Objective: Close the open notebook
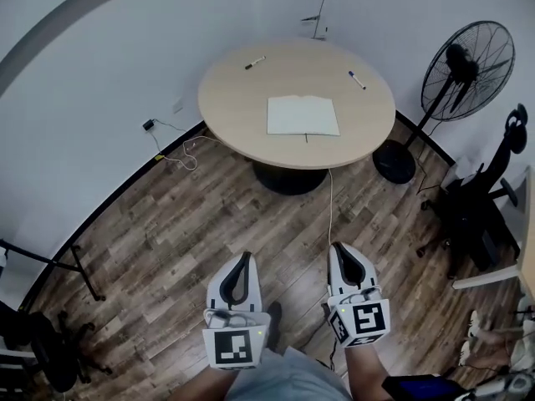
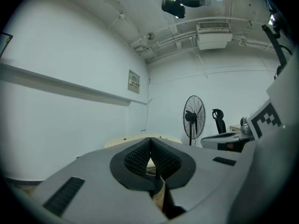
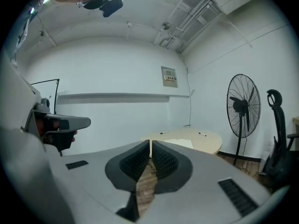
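The open notebook lies flat with white pages up on the round beige table, far ahead of both grippers. In the right gripper view the notebook shows as a pale sheet on the distant table. My left gripper and right gripper hang side by side over the wooden floor, well short of the table. Both point level toward it. The left gripper is shut with nothing between its pads. The right gripper is also shut and empty.
A black pen and a blue pen lie on the table's far part. A standing fan and an office chair stand to the right. Cables trail on the floor left of the table's dark base.
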`<state>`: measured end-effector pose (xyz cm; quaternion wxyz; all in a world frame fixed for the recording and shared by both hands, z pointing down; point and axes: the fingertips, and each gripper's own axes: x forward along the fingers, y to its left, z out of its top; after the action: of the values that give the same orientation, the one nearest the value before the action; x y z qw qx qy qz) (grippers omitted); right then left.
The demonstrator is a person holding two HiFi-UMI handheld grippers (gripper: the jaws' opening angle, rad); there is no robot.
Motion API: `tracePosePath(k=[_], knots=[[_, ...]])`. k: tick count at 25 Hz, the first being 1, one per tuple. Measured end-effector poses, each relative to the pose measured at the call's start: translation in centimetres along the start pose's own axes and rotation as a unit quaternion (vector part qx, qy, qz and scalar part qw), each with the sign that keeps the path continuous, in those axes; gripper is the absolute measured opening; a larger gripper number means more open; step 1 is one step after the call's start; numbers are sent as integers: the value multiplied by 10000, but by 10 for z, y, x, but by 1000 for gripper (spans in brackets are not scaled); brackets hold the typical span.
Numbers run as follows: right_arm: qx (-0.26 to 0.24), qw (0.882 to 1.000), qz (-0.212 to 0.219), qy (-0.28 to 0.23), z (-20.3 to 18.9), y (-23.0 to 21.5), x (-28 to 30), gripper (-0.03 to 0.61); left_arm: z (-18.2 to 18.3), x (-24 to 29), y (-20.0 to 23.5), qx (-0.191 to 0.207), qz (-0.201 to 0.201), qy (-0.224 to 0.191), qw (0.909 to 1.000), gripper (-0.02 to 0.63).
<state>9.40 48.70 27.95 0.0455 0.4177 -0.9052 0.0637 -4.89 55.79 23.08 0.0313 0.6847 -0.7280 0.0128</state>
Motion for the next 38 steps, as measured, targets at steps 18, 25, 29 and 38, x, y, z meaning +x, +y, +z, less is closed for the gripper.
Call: tracePosePath(k=[18,25,29,38], knots=[[-299,9964,-546,-568,81,-60,91,48,56,124,18,270,-473,-508,9972,18],[-109,9976,-654,-214,45,-104,129,48,13,181,11,302,-510,38,9982,19],[-15,9979,-648,-34,34,-143,158,48,7,232,-4,409,-555,124,9975,18],[199,9984,-536,-39,44,-239,229,48,12,342,-44,623,-466,374,9963,20]])
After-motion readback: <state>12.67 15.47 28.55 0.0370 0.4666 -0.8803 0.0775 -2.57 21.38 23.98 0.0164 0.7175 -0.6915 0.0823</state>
